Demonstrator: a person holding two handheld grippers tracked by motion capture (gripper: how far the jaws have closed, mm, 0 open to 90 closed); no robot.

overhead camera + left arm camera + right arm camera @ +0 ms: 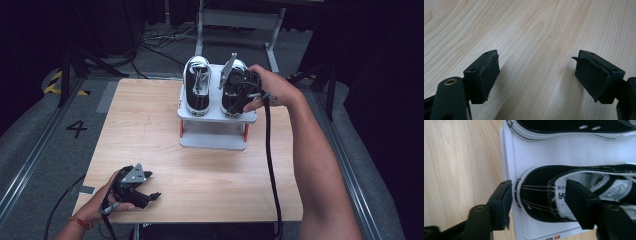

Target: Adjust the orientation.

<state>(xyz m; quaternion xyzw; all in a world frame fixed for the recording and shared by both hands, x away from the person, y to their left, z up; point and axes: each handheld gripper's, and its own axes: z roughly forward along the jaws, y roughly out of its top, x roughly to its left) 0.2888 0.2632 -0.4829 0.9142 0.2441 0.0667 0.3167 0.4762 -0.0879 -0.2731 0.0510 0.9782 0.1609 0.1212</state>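
Two black-and-white sneakers stand side by side on top of a white two-tier rack at the far middle of the wooden table. My right gripper is down on the right sneaker. In the right gripper view it is open and straddles that sneaker's heel, one jaw outside the heel and one inside the shoe opening, neither pressing on it. The left sneaker stands untouched beside it. Near the front left corner my left gripper rests open over bare wood.
The rack's white top shows between the two shoes, with the other sneaker just beyond. The right gripper's cable trails across the table's right side. A grey metal frame and floor cables lie behind the table.
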